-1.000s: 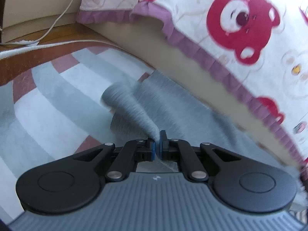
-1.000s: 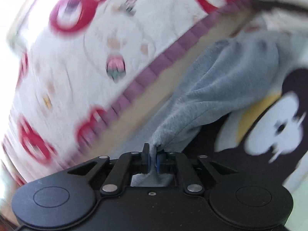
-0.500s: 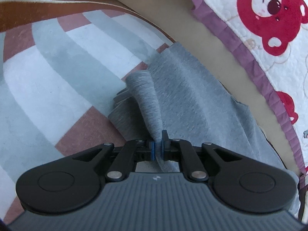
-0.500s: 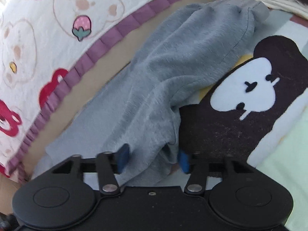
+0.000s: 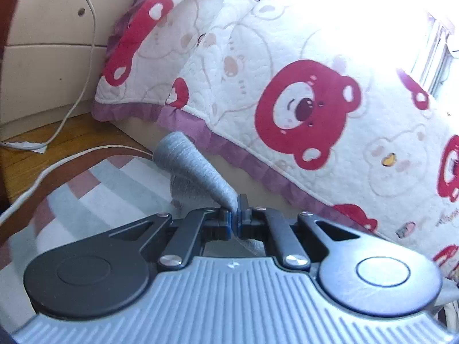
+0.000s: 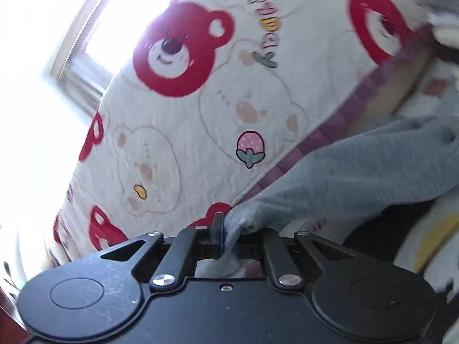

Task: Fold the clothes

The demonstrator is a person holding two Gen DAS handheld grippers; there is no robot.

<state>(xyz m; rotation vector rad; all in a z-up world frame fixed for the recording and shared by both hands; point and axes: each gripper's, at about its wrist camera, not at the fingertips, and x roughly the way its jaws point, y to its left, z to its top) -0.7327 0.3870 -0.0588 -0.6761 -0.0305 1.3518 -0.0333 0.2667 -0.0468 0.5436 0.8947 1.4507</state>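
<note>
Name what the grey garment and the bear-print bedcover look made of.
Grey garment: soft knit, likely cotton jersey or fleece; matte, fuzzy, drapes in folds. Bear-print bedcover: quilted fabric, probably cotton; stitched outlines puff the surface, purple ruffle hem.

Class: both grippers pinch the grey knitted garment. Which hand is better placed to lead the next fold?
Probably right: the right gripper, closing, draws a broad span of grey knitted garment; the left gripper pinches a narrow twist.

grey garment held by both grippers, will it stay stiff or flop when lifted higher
Likely floppy: the grey garment drapes and bunches from the right gripper, whose jaws are closing on it. Probably light: the left gripper holds a pinched edge without it slipping.
</note>
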